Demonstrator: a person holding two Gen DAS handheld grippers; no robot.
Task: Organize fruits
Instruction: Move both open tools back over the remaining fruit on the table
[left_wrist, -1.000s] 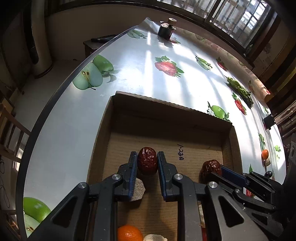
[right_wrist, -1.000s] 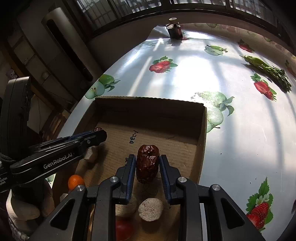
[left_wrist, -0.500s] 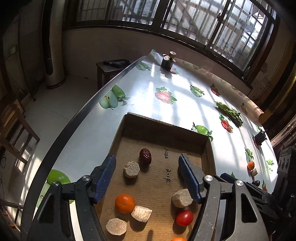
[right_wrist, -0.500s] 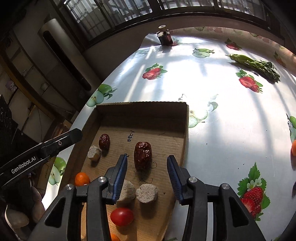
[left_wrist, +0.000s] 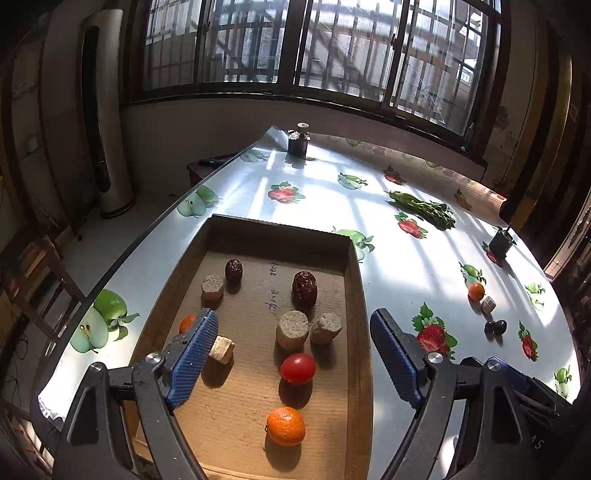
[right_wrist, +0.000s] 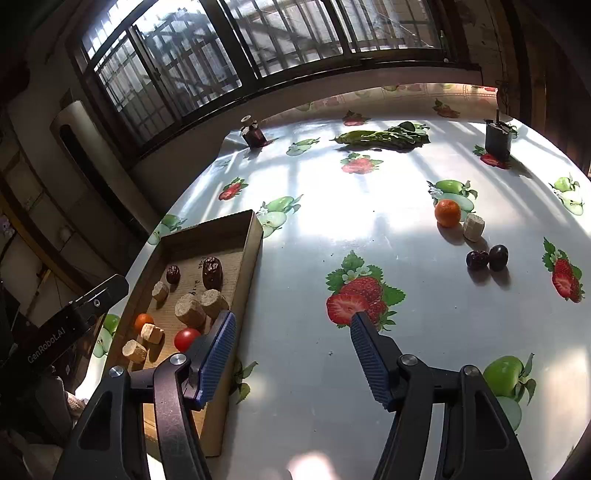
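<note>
**Table and What Lies on It**

A fruit-printed table (right_wrist: 369, 229) is seen. A cardboard tray (right_wrist: 255, 236) is placed at nine o'clock; an orange (right_wrist: 447, 212), a cork-like piece (right_wrist: 473, 228) and two dark fruits (right_wrist: 487, 257) are grouped at three; greens (right_wrist: 384, 137) are laid at twelve.

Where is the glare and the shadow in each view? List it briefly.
Left wrist view: sun stripes glare on the tablecloth beyond the box; the tomato and orange cast dark shadows toward the camera; fisheye bends the window bars.
Right wrist view: a blown-out patch on the tablecloth; the box interior is dimmer; corners go black.
</note>
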